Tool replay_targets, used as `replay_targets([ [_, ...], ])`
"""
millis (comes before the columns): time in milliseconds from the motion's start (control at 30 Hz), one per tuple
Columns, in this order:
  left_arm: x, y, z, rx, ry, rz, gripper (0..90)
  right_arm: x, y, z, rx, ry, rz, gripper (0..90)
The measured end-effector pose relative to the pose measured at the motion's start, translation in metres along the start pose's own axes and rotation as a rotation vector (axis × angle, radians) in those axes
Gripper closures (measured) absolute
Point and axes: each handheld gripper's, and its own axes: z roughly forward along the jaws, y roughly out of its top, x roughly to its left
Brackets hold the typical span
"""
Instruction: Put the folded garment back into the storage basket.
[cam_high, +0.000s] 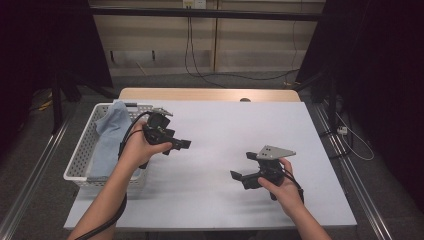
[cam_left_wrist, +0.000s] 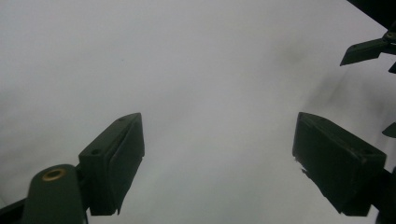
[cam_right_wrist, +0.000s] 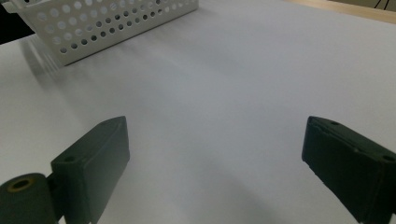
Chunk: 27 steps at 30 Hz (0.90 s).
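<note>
Your right tool (cam_high: 239, 180) sits open, empty; left tool (cam_high: 185, 144) beside the basket (cam_high: 80, 157), open too; that blue cloth (cam_high: 107, 135) inside looks soft, floppy; pinch a raised fold.

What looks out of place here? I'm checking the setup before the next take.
Only the blue cloth: it is bunched in the white perforated basket at the table's left edge and rises above the rim at the far end. Both the left gripper and the right gripper are open, holding nothing.
</note>
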Motion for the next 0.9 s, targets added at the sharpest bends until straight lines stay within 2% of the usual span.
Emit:
replay_targets([
  [267, -0.011, -0.01, 0.007, 0.001, -0.028, 0.026, 15.4, 0.001, 0.0, -0.001, 0.008, 0.001, -0.01, 6.9],
  [467, -0.016, -0.019, 0.011, -0.005, -0.049, 0.037, 14.2, -0.001, -0.004, -0.008, 0.022, -0.011, -0.012, 6.9],
  [900, -0.025, -0.037, 0.017, 0.013, -0.064, 0.076, 12.4, -0.006, -0.011, -0.021, 0.036, -0.026, -0.016, 6.9],
])
